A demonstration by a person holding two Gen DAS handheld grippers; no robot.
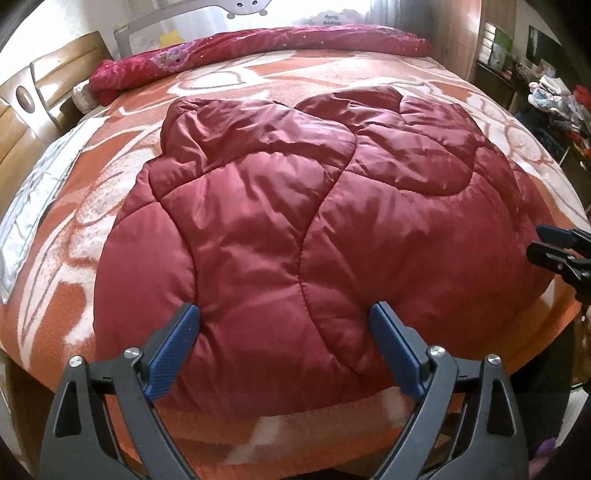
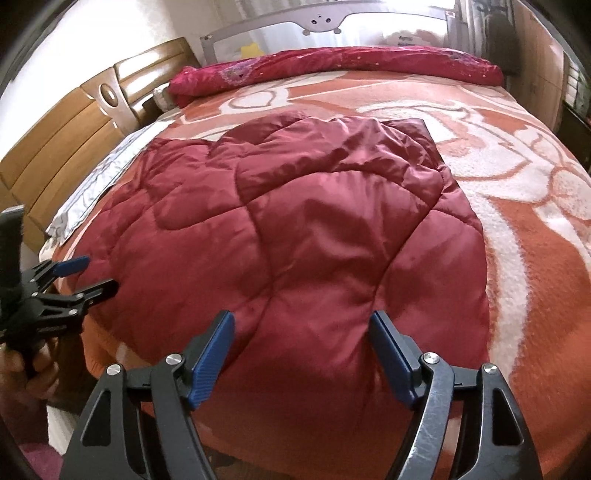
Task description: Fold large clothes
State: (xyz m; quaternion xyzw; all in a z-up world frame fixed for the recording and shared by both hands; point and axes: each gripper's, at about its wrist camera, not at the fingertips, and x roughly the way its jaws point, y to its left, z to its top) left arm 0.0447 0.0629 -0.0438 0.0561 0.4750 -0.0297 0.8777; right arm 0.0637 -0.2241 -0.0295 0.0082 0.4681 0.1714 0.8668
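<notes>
A dark red quilted padded garment (image 1: pixel 295 221) lies spread flat on the bed, its near hem toward me; it also shows in the right wrist view (image 2: pixel 303 240). My left gripper (image 1: pixel 286 314) is open and empty, hovering over the near hem, left of its middle. My right gripper (image 2: pixel 303 325) is open and empty over the near hem further right. The right gripper shows at the right edge of the left wrist view (image 1: pixel 541 242), and the left gripper at the left edge of the right wrist view (image 2: pixel 99 275). Both have their jaws apart.
The bed has an orange and white patterned blanket (image 1: pixel 110 206). A rolled red floral quilt (image 1: pixel 258 48) lies along the far side by a grey bed rail (image 2: pixel 321 18). A wooden headboard (image 2: pixel 74 122) stands left. Cluttered shelves (image 1: pixel 554 92) stand right.
</notes>
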